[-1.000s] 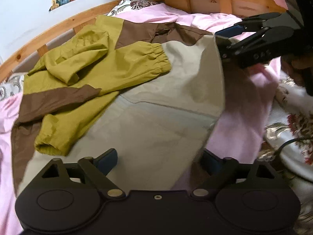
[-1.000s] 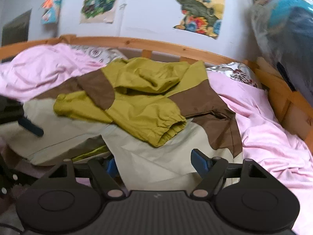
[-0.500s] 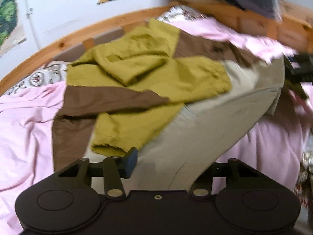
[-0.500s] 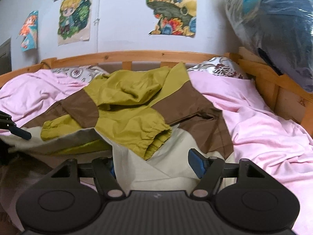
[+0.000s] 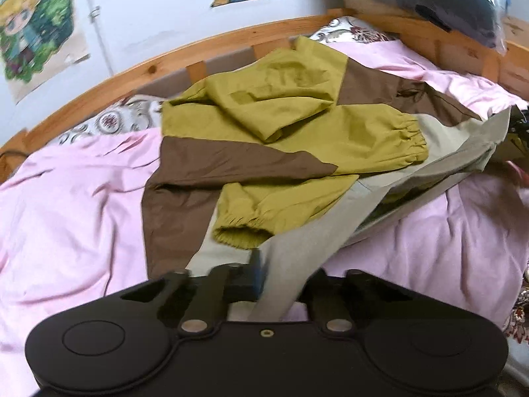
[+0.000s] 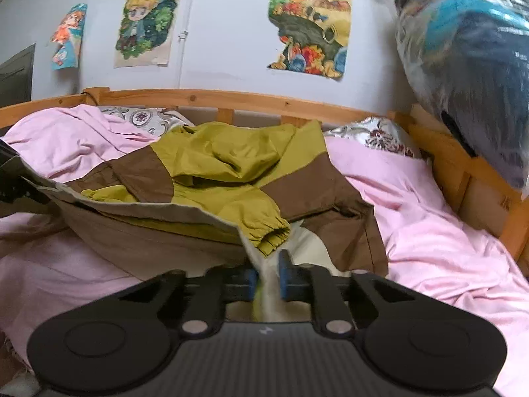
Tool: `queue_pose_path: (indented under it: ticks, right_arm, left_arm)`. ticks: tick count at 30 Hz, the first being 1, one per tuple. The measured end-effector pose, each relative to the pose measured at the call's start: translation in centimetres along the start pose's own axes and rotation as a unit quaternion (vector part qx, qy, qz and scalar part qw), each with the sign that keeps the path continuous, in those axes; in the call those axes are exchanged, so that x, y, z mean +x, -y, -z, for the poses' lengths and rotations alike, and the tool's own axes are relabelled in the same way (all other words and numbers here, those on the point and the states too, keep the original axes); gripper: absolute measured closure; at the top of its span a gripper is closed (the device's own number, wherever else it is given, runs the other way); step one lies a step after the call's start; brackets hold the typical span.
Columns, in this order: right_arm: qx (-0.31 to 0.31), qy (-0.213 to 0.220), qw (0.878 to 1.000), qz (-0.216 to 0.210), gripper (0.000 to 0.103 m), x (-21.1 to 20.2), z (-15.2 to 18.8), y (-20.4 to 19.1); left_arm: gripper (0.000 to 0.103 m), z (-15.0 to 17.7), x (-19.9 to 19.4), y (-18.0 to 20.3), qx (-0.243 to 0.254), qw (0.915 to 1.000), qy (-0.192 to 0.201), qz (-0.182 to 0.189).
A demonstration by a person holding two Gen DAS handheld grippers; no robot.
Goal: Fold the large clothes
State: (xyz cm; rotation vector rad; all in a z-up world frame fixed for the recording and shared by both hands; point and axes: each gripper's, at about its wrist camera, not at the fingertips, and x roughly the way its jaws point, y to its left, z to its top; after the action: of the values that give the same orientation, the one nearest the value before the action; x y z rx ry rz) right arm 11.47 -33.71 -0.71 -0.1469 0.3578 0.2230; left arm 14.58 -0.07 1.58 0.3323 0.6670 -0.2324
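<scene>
A large jacket [image 5: 297, 139] in olive, brown and beige lies spread on the pink bedsheet [image 5: 72, 205], both sleeves folded over its front. My left gripper [image 5: 274, 274] is shut on the jacket's beige hem, which runs up between its jaws. In the right wrist view the same jacket [image 6: 231, 172] shows, and my right gripper [image 6: 267, 281] is shut on the other end of the beige hem. The hem edge [image 6: 132, 205] is lifted off the bed between the two grippers. The left gripper appears dark at the left edge [image 6: 10, 178] of the right wrist view.
A wooden bed rail [image 6: 231, 99] curves round the far side and the right. Patterned pillows [image 6: 380, 139] lie against it. Posters [image 6: 310, 29] hang on the wall. A bulky plastic-wrapped bundle [image 6: 469, 66] hangs at the upper right. Pink sheet [image 6: 446, 231] lies on both sides of the jacket.
Both grippers have gone from open to shut on the jacket's beige hem. The left gripper swung along the hem and rose, lifting the edge off the bed.
</scene>
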Motion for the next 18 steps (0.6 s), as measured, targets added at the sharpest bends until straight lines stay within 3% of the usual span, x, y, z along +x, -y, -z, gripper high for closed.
queue_pose_path:
  ticks: [9, 18]
  right_arm:
    - [0.054, 0.061, 0.996, 0.028, 0.102, -5.2, -3.7, 0.0]
    - [0.030, 0.124, 0.991, 0.051, 0.102, -16.6, -5.9, -3.4]
  left_arm:
    - [0.103, -1.9, -7.1, -1.2, -0.037, 0.9949, 0.094, -0.003]
    - [0.103, 1.4, -18.1, -0.7, -0.065, 0.9865, 0.145, 0.040]
